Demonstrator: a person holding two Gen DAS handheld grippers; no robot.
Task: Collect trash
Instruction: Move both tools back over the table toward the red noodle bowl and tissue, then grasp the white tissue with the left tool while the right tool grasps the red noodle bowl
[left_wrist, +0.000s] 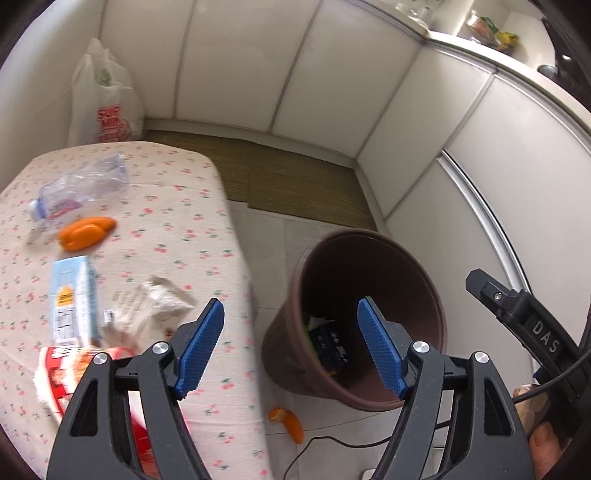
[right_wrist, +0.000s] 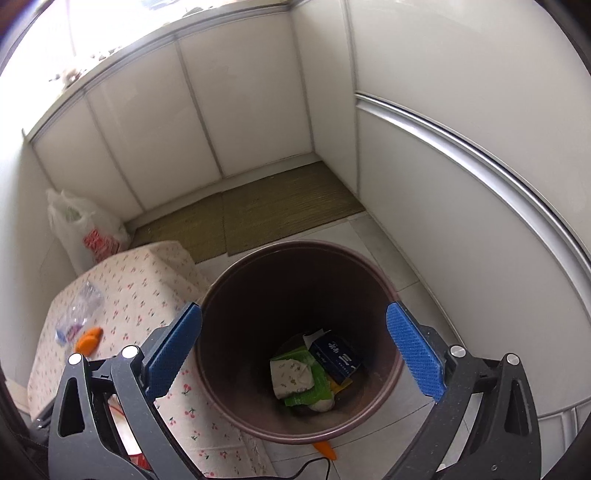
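Both my claws, left claw (left_wrist: 290, 345) and right claw (right_wrist: 293, 350), gape empty, ribbed blue pads spread over a round brown bin (right_wrist: 369, 275) beside the cloth-draped worktop (left_wrist: 177, 206).

White cabinet doors (right_wrist: 147, 122), grey tiled floor (right_wrist: 399, 258), woven green mat (left_wrist: 295, 177), cherry-print covered table (left_wrist: 192, 206), bright daylight above.

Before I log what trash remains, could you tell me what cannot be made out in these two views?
- Left wrist view: the red and white wrapper is partly hidden by the left tongs.
- Left wrist view: print on the blue carton is motion-blurred.
- Right wrist view: the bin floor is partly covered by trash, so lower items are unseen.
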